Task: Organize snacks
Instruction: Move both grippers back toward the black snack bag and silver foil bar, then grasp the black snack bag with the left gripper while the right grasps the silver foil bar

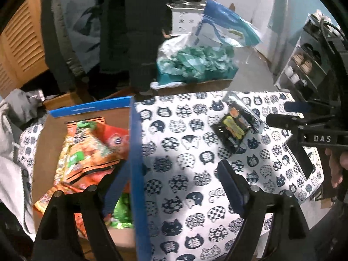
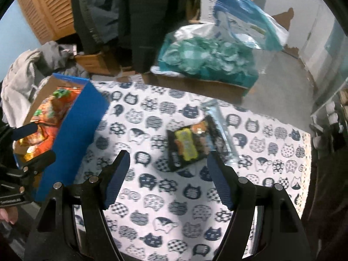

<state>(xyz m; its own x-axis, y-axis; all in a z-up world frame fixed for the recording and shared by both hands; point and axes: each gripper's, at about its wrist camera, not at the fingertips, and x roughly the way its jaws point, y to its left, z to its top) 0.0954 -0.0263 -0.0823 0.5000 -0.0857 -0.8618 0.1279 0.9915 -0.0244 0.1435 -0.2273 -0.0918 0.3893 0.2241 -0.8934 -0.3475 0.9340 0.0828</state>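
Observation:
A cardboard box with blue outer walls (image 1: 136,152) stands at the left of the table, whose cloth has a cat pattern (image 1: 195,174). Orange snack packets (image 1: 91,152) and a green one (image 1: 124,213) lie inside the box. My left gripper (image 1: 174,184) is open and straddles the box's right wall, holding nothing. A black snack packet (image 2: 191,145) with yellow and orange print lies flat on the cloth (image 2: 152,206). My right gripper (image 2: 168,174) is open just in front of that packet, its right fingertip close to the packet's near corner. The box (image 2: 74,134) shows at the left.
Behind the table a low cardboard box holds a teal bag (image 2: 206,61) and a blue plastic bag (image 2: 239,17). Dark coats (image 1: 134,32) hang at the back. A shoe rack (image 1: 304,65) stands at the right, grey cloth (image 2: 32,69) is heaped at the left.

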